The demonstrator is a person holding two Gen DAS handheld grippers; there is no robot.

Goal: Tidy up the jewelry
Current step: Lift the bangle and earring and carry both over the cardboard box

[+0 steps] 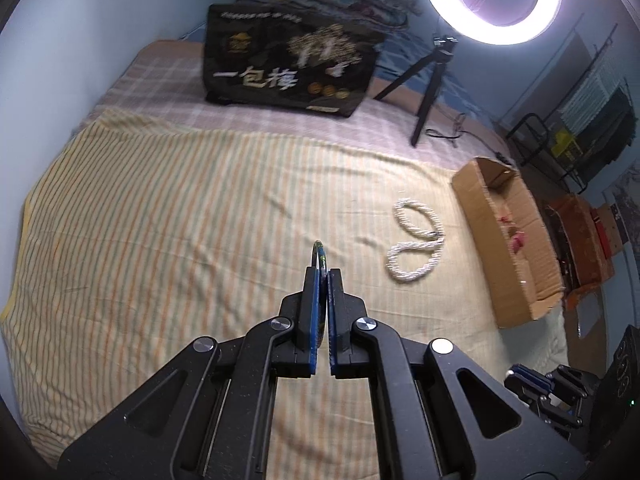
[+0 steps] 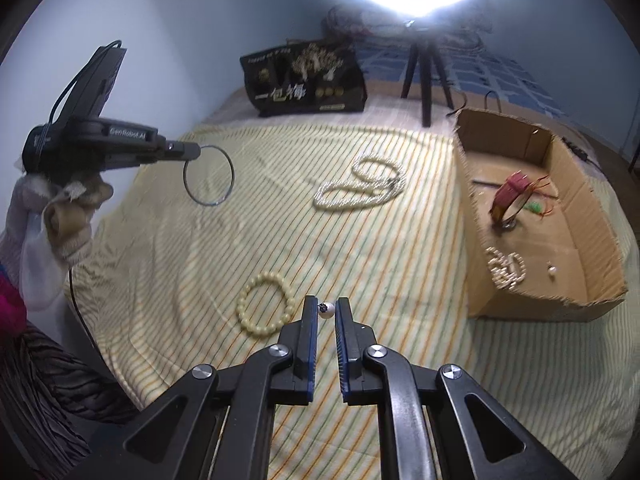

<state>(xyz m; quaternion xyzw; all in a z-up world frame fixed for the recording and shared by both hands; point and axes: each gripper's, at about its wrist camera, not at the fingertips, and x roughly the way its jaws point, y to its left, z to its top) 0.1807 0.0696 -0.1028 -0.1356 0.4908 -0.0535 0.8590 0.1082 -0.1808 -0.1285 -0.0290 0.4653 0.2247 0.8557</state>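
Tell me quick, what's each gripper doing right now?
Left gripper: shut on the thin hoop bangle, held up off the bed.
Right gripper: around a pearl earring; grip cannot be told.
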